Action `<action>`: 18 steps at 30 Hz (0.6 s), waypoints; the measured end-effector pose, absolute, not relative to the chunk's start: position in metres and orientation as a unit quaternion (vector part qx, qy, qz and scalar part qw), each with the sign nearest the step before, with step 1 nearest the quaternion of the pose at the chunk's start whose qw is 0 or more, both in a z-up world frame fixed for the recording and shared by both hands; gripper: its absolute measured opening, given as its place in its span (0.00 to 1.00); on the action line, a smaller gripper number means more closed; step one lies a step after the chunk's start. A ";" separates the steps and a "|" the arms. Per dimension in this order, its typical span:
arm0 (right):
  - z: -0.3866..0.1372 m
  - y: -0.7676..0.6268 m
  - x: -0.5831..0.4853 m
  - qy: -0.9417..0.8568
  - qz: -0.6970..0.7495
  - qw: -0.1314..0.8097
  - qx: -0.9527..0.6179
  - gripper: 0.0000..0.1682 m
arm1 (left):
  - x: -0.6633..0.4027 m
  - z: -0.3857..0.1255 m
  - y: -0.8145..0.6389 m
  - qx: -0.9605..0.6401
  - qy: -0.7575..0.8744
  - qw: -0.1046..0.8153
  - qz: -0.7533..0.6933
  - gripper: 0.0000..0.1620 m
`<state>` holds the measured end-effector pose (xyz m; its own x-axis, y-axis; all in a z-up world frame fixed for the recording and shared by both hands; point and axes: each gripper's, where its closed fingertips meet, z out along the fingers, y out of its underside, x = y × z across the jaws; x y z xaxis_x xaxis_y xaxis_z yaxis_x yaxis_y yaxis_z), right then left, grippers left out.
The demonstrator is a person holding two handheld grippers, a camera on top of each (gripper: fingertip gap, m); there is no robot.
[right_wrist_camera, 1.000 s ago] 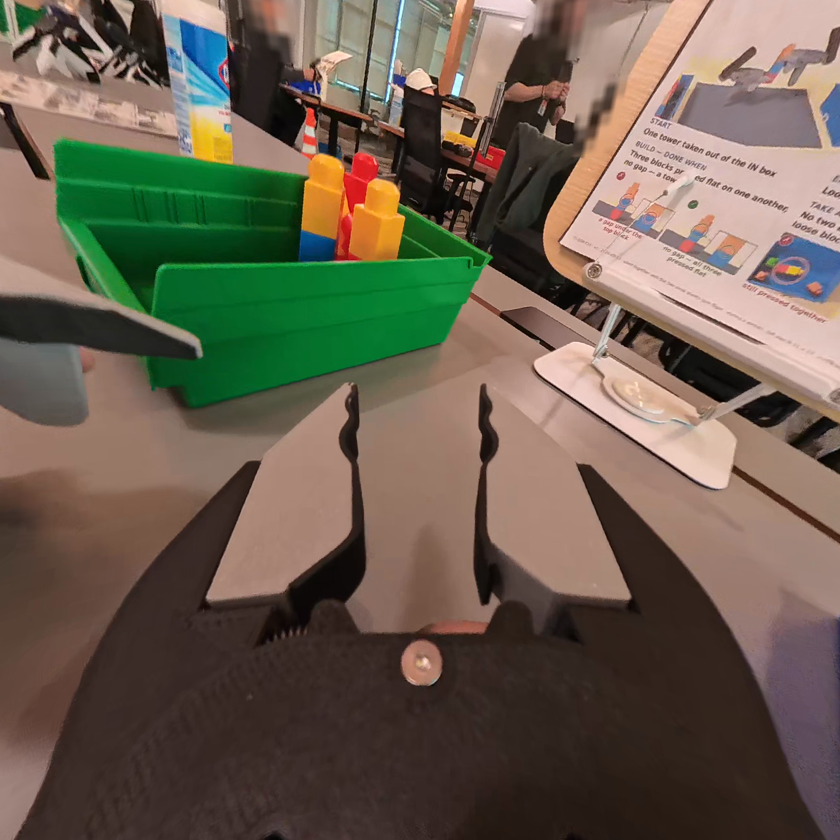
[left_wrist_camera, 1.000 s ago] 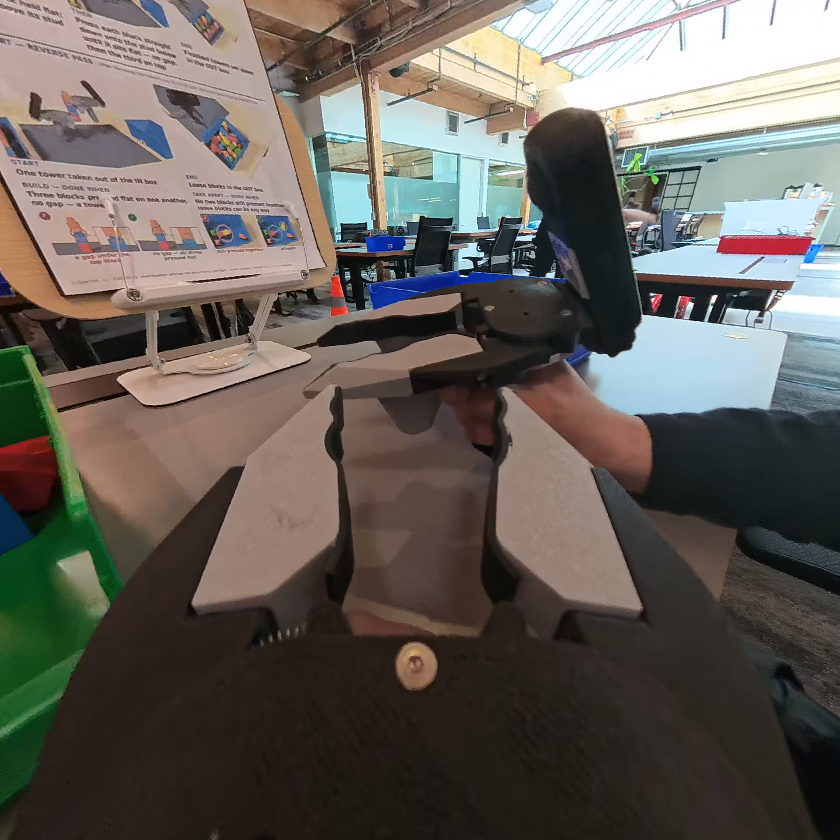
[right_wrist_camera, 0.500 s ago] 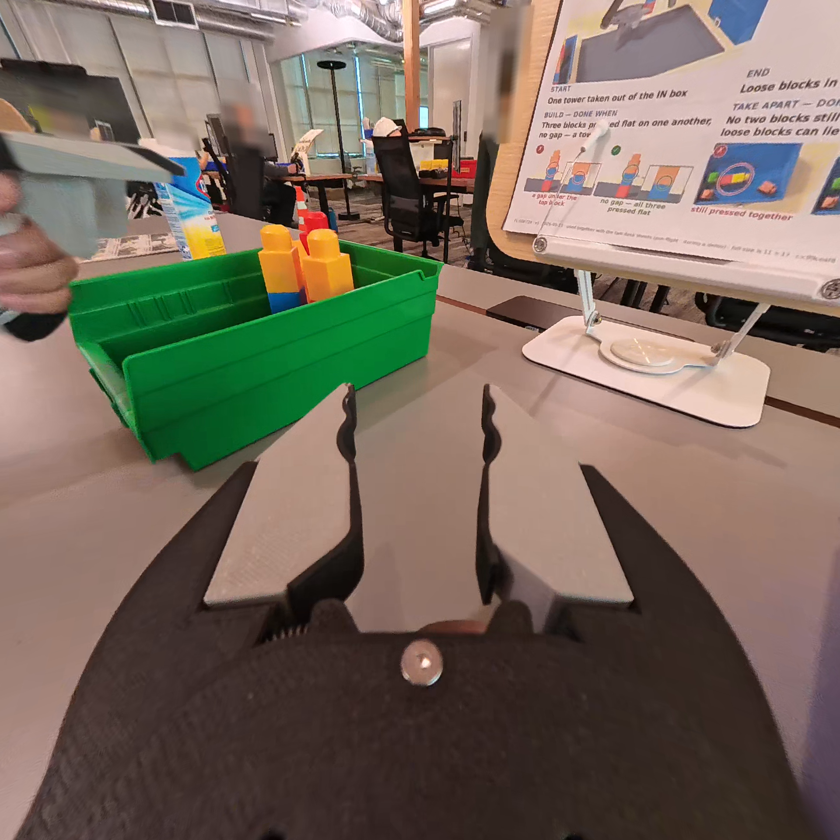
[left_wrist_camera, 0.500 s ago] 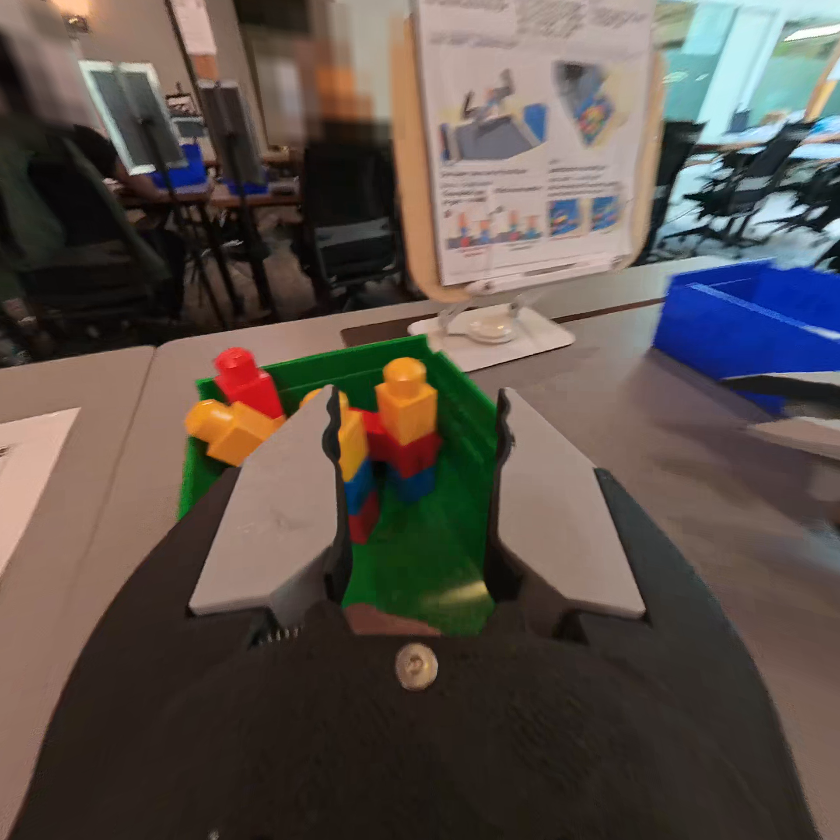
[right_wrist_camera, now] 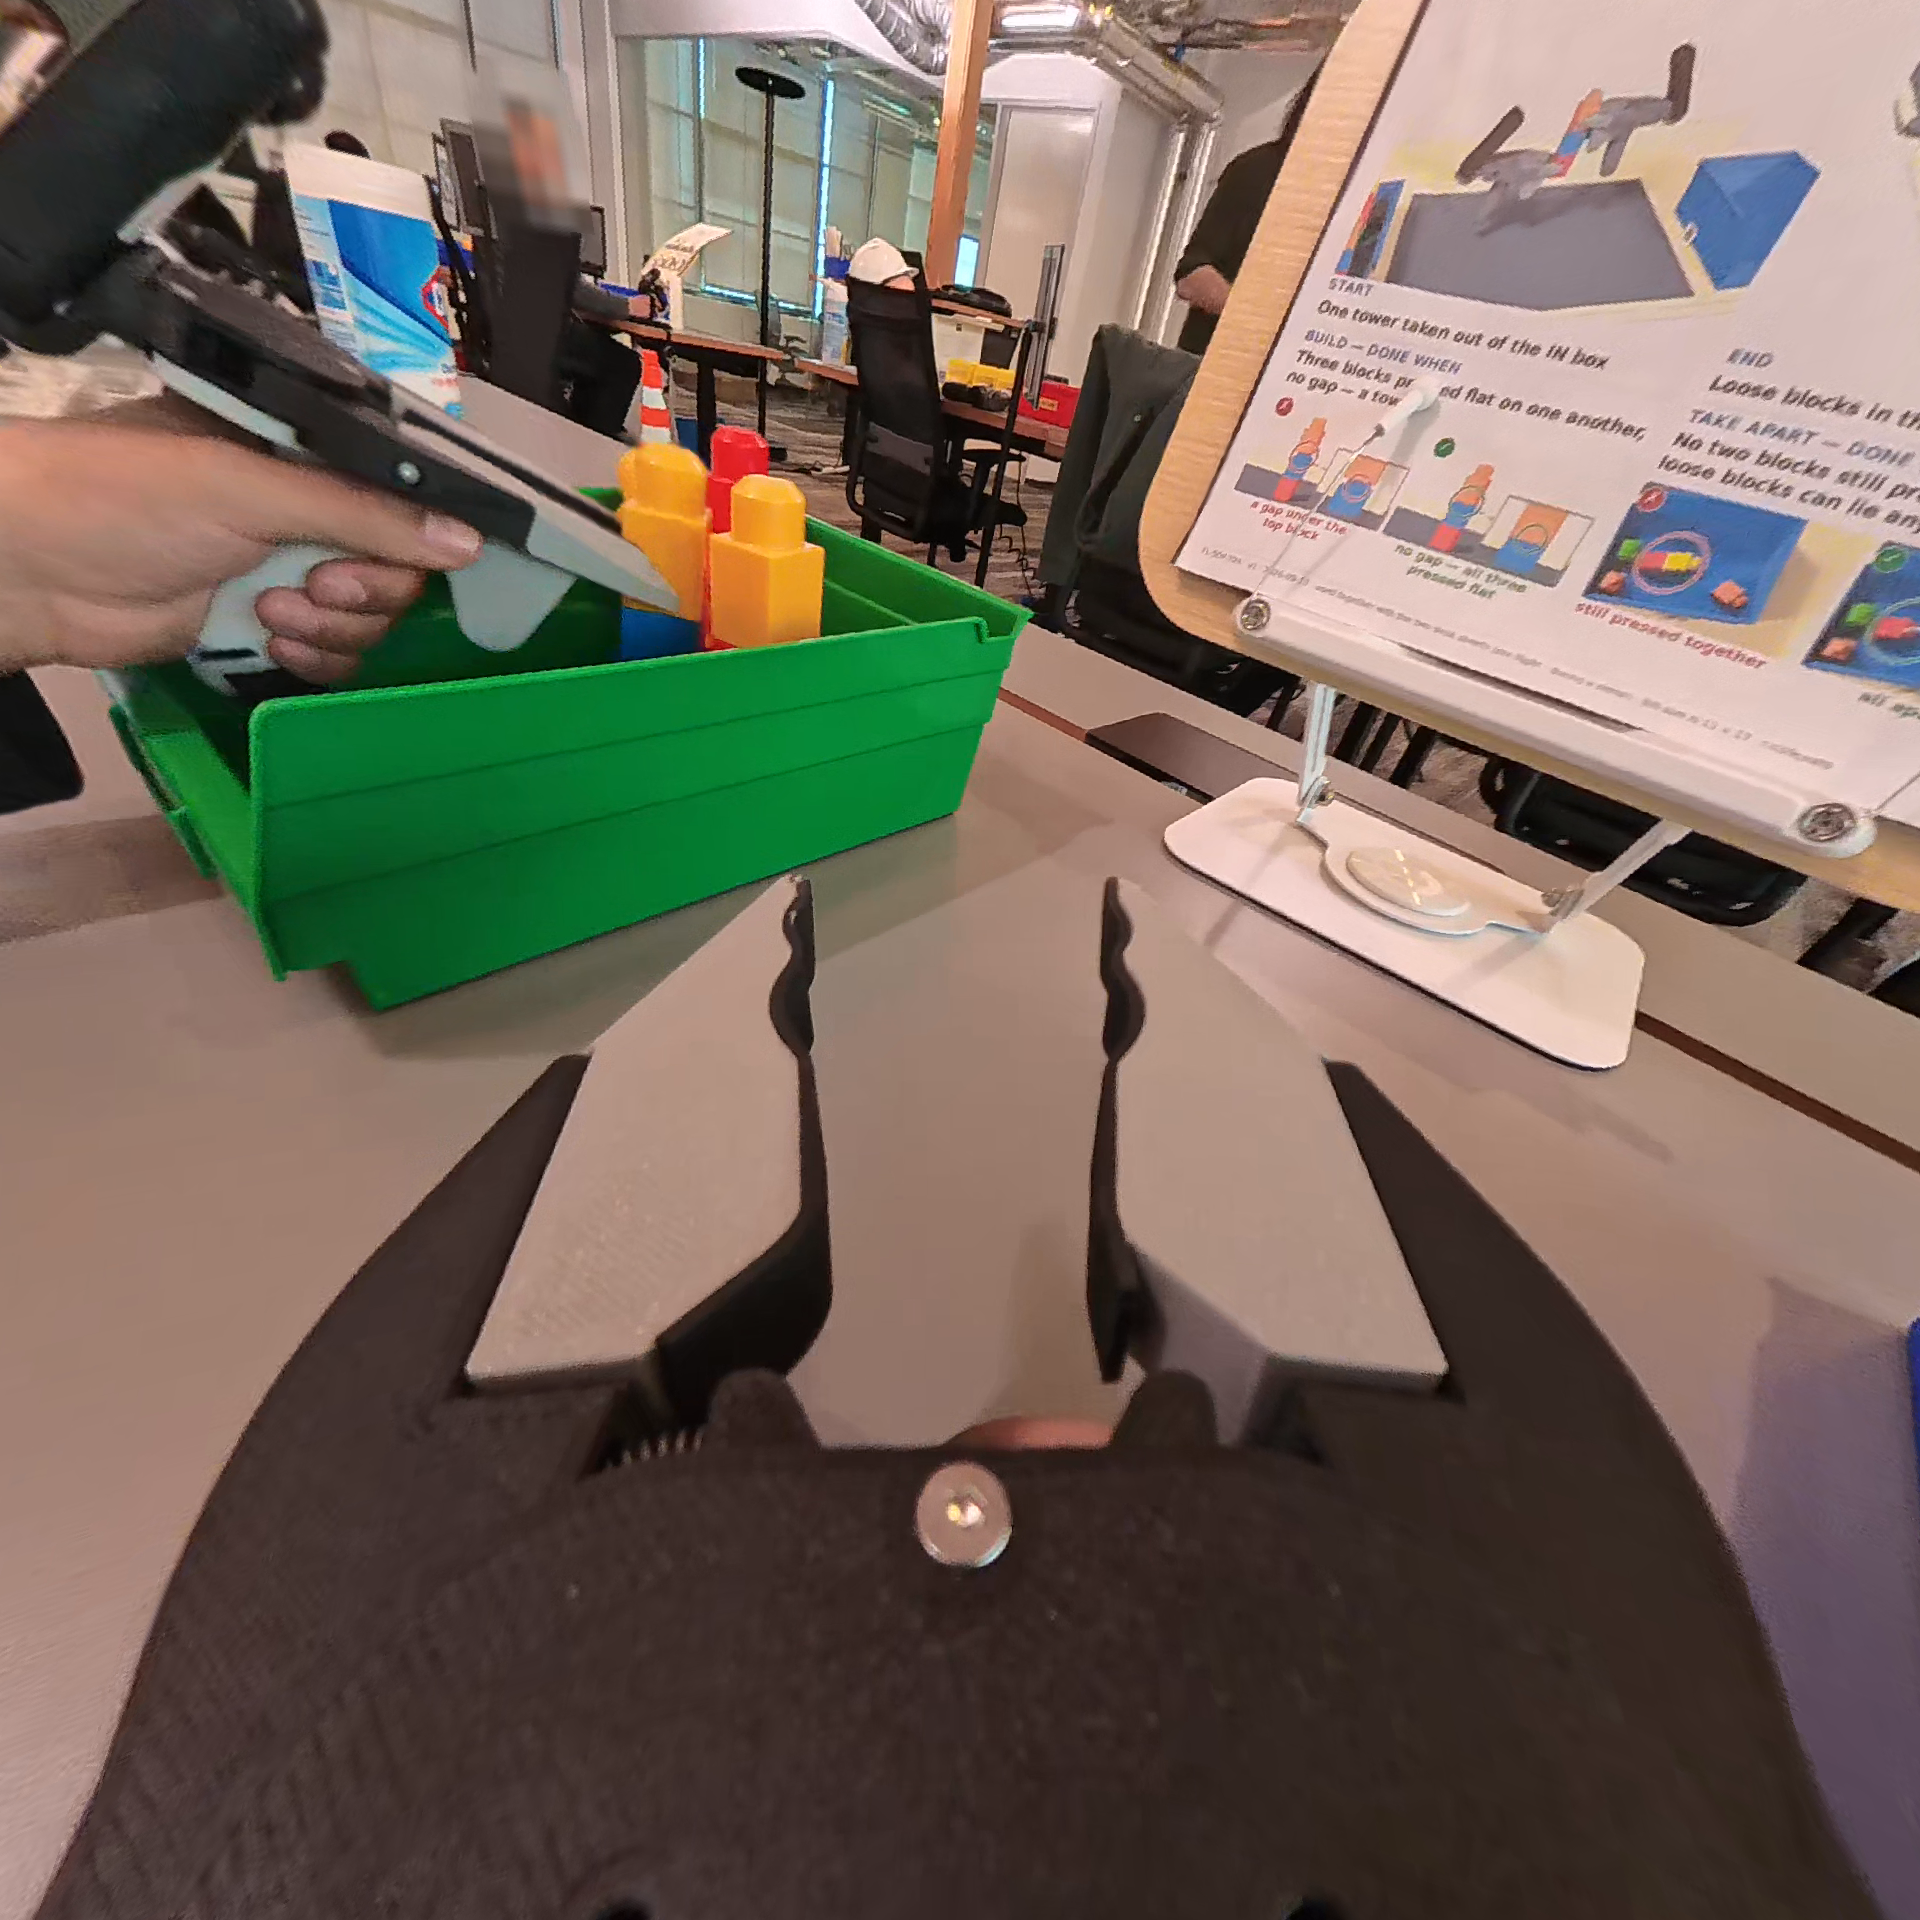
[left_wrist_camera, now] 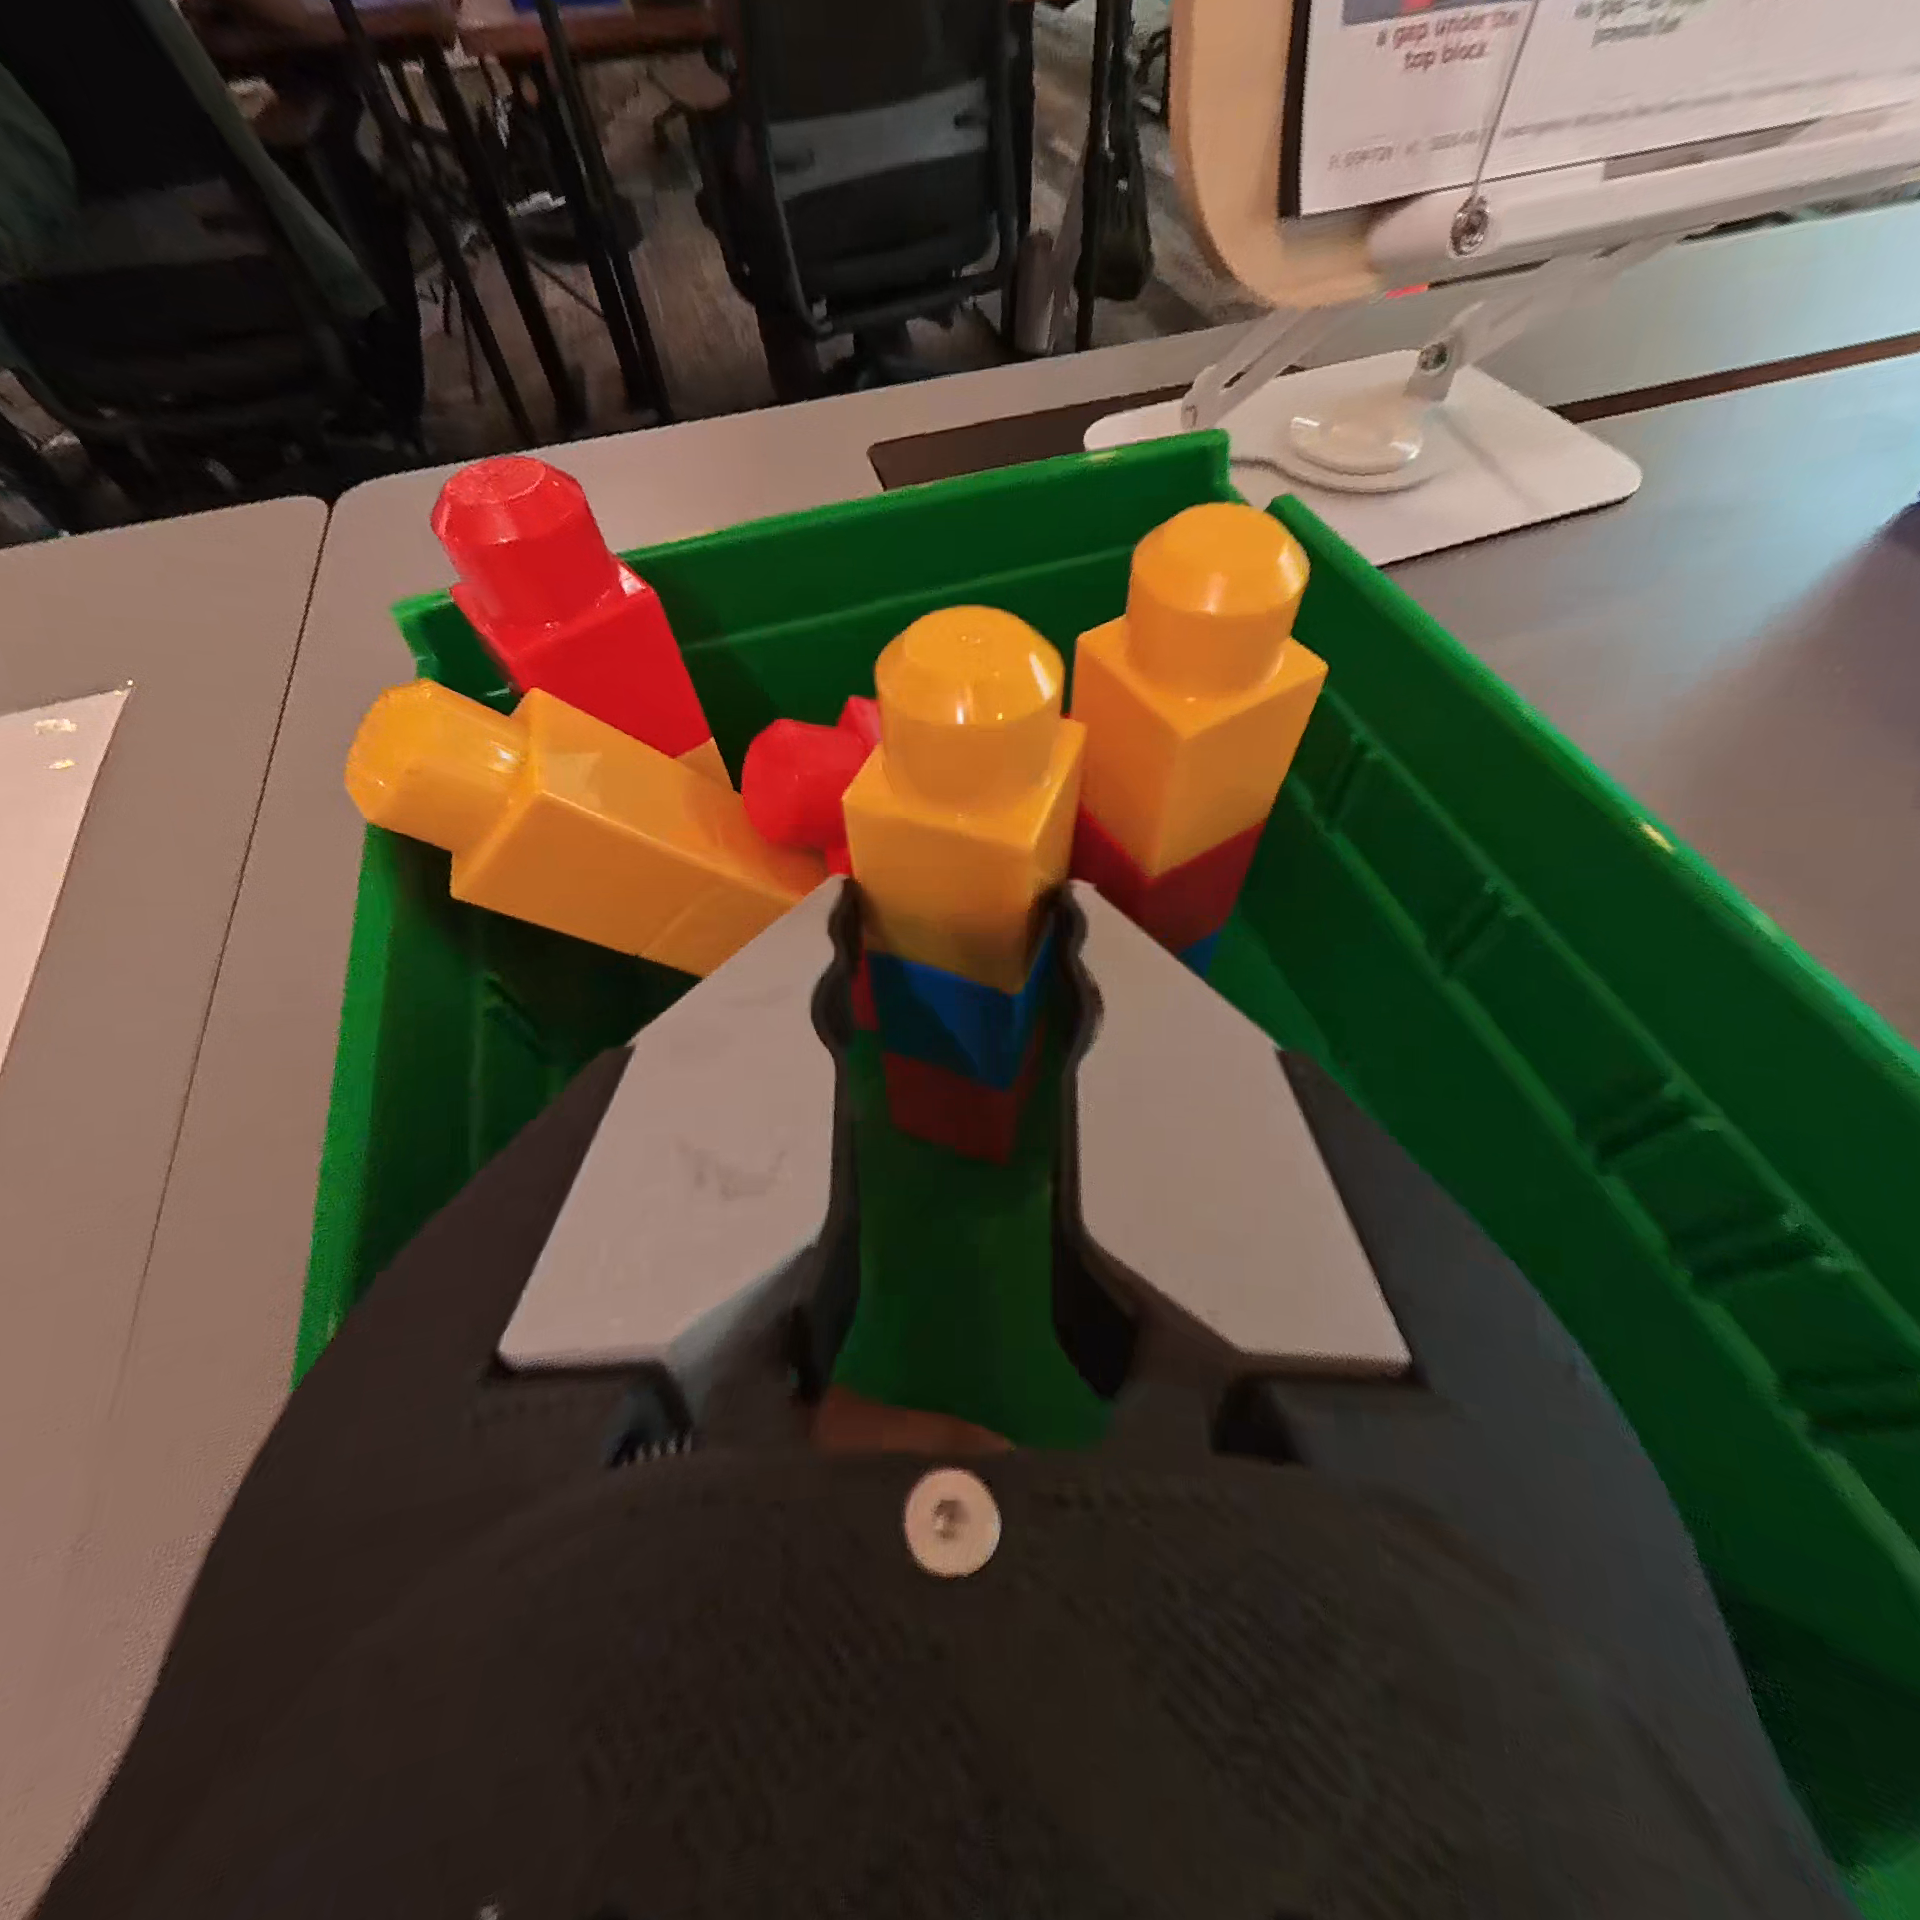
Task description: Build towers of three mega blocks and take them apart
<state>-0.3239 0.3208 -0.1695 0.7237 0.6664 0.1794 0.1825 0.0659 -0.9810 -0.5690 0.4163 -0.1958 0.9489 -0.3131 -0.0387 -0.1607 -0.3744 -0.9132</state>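
Observation:
A green bin (left_wrist_camera: 1507,790) holds several three-block towers. My left gripper (left_wrist_camera: 958,904) is inside it, its fingers closed against the sides of an upright yellow-blue-red tower (left_wrist_camera: 961,831). A yellow-red-blue tower (left_wrist_camera: 1195,707) stands just right of it. Two towers lean at the left, one red-topped (left_wrist_camera: 561,613) and one yellow-topped (left_wrist_camera: 592,821). In the right wrist view the left gripper (right_wrist_camera: 623,561) reaches into the green bin (right_wrist_camera: 623,790) at the yellow blocks (right_wrist_camera: 769,561). My right gripper (right_wrist_camera: 956,904) is open and empty over the grey table.
An instruction board on a white stand (right_wrist_camera: 1403,914) is at the back right; it also shows beyond the bin in the left wrist view (left_wrist_camera: 1455,436). A blue and white canister (right_wrist_camera: 364,281) stands behind the bin. A blue edge (right_wrist_camera: 1910,1382) shows at far right. Spacing between my two grippers at the tips: around 25 cm.
My left gripper swung from facing the right gripper to the green bin, dropped into it and closed around the yellow-topped tower. My right gripper stayed open and shifted slightly.

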 end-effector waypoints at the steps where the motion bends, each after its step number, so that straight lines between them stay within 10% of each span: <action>1: -0.167 0.320 -0.322 -0.321 0.183 0.659 -0.655 0.31 | -0.567 -0.196 0.416 -0.821 0.144 0.547 -0.073 0.22; 18: -0.149 0.262 -0.365 -0.418 0.365 0.610 -0.566 0.39 | -0.411 -0.080 0.259 -0.639 0.398 0.599 -0.272 0.21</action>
<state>-0.3647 0.2619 -0.1492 0.3853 0.9177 0.0968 0.0282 0.0931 -0.9953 -0.4106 0.2587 -0.0803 0.5349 -0.8350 -0.1293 -0.1822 0.0355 -0.9826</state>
